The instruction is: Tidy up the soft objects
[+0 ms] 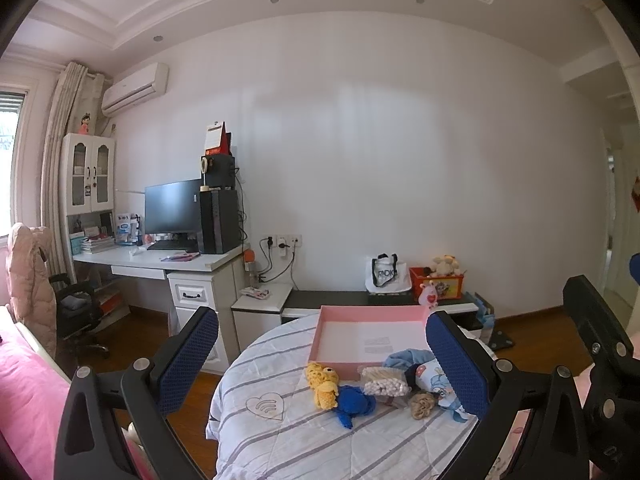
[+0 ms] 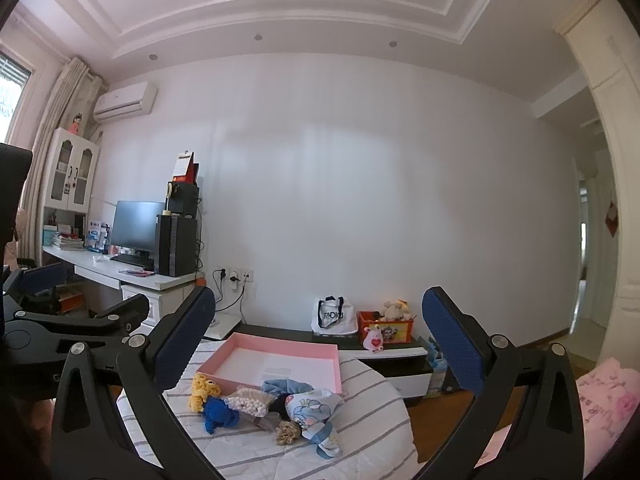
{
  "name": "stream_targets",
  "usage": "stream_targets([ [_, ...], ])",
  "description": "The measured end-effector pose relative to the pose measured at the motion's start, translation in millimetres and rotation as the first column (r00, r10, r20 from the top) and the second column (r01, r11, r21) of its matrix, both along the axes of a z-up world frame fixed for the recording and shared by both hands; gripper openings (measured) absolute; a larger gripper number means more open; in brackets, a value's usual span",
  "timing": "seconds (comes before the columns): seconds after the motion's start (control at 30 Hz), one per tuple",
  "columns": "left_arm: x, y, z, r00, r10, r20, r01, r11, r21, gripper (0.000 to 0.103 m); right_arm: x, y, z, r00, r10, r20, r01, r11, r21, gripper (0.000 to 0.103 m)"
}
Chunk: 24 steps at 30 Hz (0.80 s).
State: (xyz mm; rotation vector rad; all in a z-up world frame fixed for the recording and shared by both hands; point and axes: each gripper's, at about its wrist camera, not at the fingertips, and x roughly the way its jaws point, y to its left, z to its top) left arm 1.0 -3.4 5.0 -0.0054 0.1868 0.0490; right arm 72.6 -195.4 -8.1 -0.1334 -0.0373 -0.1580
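A pink box lies open on the striped quilt. In front of it sits a pile of soft things: a yellow crochet toy, a blue crochet toy, a pack of cotton swabs, a beige scrunchie and a blue printed cloth. My left gripper hangs open above the pile, holding nothing. My right gripper is open too, higher and to the right.
A white desk with a monitor and a PC tower stands at the left. A low cabinet along the wall carries a white bag and a red toy box. Pink bedding lies at the left.
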Motion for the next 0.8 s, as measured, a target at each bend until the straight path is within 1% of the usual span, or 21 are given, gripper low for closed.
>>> stream_targets([
  [0.6, -2.7, -0.6, -2.4, 1.000, 0.005, -0.002, -0.005, 1.000, 0.004, 0.103, -0.5, -1.3, 4.6, 1.000, 0.010, -0.007, -0.009, 1.000, 0.004, 0.103],
  [0.8, -2.9, -0.5, -3.1, 1.000, -0.005, -0.003, 0.005, 1.000, 0.001, 0.103, 1.8, -1.7, 1.2, 1.000, 0.021, -0.015, -0.020, 1.000, 0.021, 0.103],
])
